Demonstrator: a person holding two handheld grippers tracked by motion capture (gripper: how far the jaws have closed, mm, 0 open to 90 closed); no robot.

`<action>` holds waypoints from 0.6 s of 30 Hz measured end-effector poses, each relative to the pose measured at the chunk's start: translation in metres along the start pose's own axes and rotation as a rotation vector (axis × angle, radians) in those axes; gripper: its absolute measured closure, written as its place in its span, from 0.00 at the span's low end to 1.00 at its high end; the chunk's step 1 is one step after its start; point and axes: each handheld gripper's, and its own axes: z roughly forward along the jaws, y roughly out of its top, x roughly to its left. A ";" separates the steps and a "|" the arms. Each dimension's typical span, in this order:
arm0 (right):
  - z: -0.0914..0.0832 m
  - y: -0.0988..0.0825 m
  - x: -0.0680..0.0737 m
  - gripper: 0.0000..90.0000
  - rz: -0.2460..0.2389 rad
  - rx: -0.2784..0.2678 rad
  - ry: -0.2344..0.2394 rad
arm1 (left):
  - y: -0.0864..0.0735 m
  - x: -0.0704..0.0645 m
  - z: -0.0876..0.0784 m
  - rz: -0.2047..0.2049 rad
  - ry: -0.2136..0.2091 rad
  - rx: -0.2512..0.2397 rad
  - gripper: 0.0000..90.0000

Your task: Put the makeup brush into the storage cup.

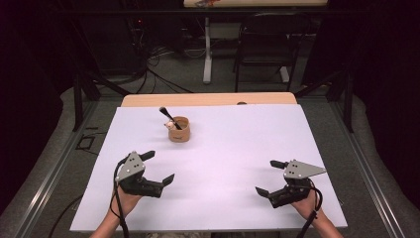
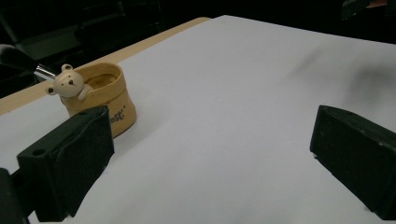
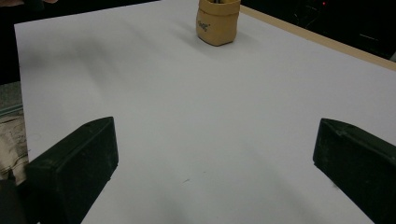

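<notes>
Left hand-held gripper (image 1: 158,167): we see it low over the near left of the tabletop (image 1: 233,163), jaws spread wide and holding nothing.
Cup (image 1: 179,129): we find it upright at the far left of the white surface, well apart from both grippers; tan, round, sack-like, with a small pale bear figure (image 2: 68,83) at its rim.
Brush (image 1: 170,117): its dark handle stands in the cup, leaning up to the far left.
Right hand-held gripper (image 1: 270,176): near right, jaws spread wide, holding nothing.
</notes>
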 end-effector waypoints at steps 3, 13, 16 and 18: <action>0.000 0.000 0.000 0.00 0.000 -0.001 0.003 | -0.005 -0.001 -0.002 -0.005 -0.009 -0.002 0.00; -0.001 0.000 0.000 0.00 -0.005 -0.009 0.022 | -0.022 -0.001 -0.010 0.042 -0.052 -0.002 0.00; -0.001 -0.001 0.000 0.00 -0.010 -0.005 0.025 | -0.026 0.001 -0.012 0.044 -0.064 -0.005 0.00; -0.001 -0.001 -0.001 0.00 -0.011 -0.004 0.025 | -0.031 0.003 -0.012 0.052 -0.058 0.002 0.00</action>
